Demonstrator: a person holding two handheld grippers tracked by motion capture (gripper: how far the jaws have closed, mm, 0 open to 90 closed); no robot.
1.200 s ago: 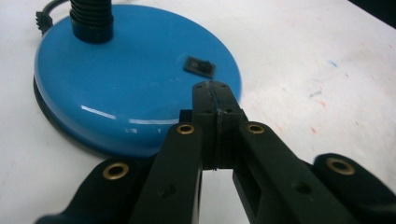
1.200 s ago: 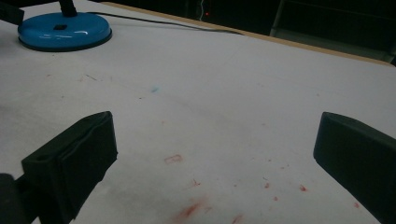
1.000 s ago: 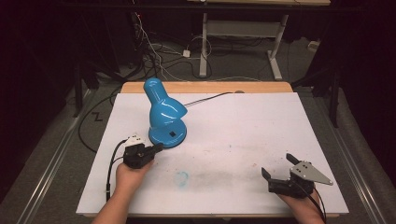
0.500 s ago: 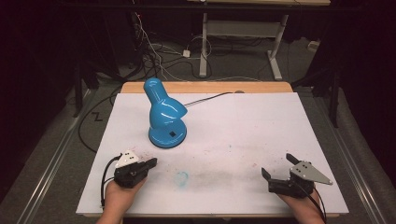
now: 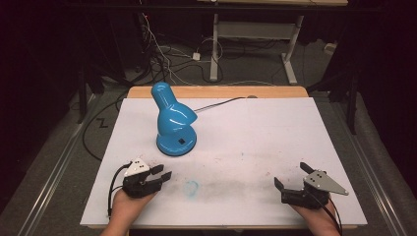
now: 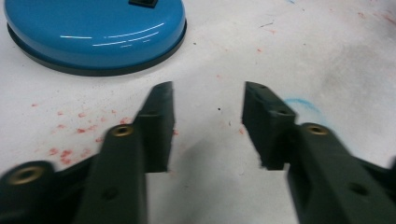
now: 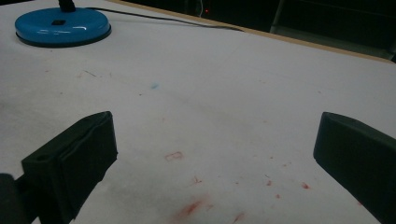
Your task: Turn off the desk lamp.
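In the high view, the blue desk lamp (image 5: 173, 122) stands upright on its round base toward the far left of the white table (image 5: 255, 132), its cord (image 5: 216, 103) trailing off the back edge; the left gripper (image 5: 160, 175) rests near the front edge, well short of the base, jaws parted and holding nothing, while the right gripper (image 5: 290, 178) lies far off at the front right, jaws spread wide and empty. The lamp looks top-heavy, its shade leaning back over the base, so a push high on the body could tip it, and a careless drag could snag the cord. In the left gripper view, the lamp base (image 6: 93, 32) sits ahead and to the left of the jaws, which stand moderately apart over bare, red-speckled table; the base is broader than that gap and glossy, so I judge that a straight advance would shove the rim rather than grip it, and the pads could slip on the smooth enamel. The small black switch (image 6: 142, 3) lies at the top edge. In the right gripper view, the base (image 7: 63, 27) is distant at upper left, the jaws wide open over stained table, so this hand is too far away to steady a wobble in time.
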